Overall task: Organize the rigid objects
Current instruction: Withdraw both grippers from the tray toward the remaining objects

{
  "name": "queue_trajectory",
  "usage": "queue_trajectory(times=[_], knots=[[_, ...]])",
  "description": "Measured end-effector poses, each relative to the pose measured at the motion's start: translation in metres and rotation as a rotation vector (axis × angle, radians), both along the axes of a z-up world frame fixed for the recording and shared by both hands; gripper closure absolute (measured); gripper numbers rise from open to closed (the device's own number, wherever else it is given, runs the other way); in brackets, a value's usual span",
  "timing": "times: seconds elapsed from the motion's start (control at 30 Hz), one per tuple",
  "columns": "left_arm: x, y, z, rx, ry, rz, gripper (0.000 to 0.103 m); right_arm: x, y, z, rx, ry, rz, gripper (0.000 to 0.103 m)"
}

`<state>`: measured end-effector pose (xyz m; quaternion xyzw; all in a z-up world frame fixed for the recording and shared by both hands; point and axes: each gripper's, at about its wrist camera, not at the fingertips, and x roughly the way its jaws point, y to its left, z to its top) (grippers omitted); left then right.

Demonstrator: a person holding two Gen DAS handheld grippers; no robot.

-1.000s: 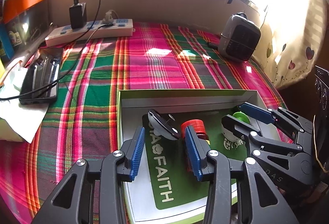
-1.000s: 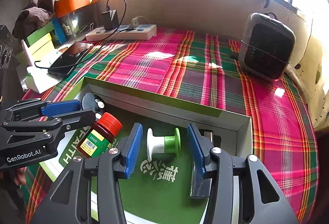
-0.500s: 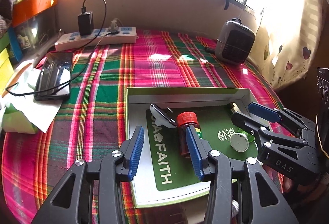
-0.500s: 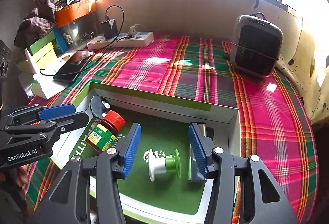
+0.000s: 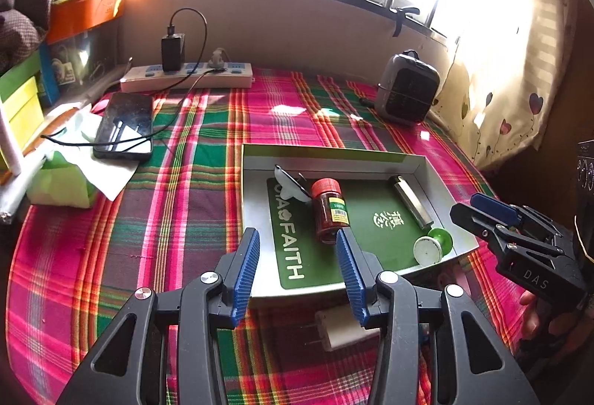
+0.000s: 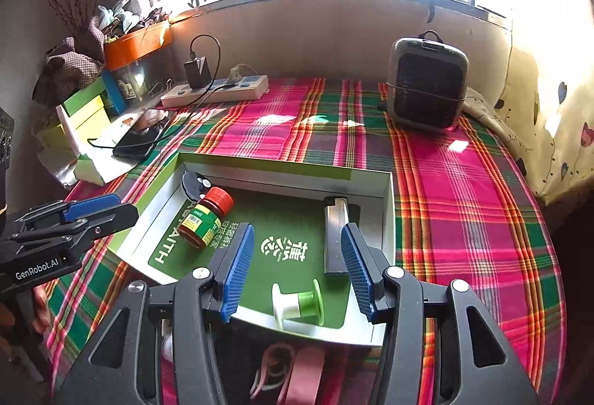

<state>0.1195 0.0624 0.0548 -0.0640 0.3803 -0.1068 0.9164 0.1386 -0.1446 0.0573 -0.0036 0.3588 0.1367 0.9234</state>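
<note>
Counter covered by pink, green and red plaid cloth (image 5: 208, 204). Directly on it: shallow green-and-white cardboard box tray (image 5: 334, 156), central; white power strip (image 5: 185, 80) along the back wall; black smartphone (image 5: 124, 126) at left; grey portable heater (image 5: 406, 94) back right; white plug adapter (image 5: 343, 329) just before the tray.

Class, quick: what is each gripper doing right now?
Left gripper: open, holding nothing; jaws have just been opening.
Right gripper: open, holding nothing; jaws have just been opening.
</note>
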Motion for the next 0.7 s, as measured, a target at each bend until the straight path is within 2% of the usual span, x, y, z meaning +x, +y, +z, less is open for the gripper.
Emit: queue_trajectory(times=[0.2, 0.4, 0.7], knots=[[-0.022, 0.009, -0.007, -0.044, 0.008, -0.002, 0.061, -0.029, -0.020, -0.003, 0.014, 0.008, -0.059, 0.053], [-0.035, 0.014, -0.019, -0.072, 0.032, -0.010, 0.060, -0.048, -0.035, -0.017, 0.025, 0.055, -0.113, 0.053], [-0.041, 0.011, -0.028, -0.071, 0.068, -0.051, 0.060, -0.052, -0.029, -0.034, 0.001, 0.095, -0.126, 0.053]])
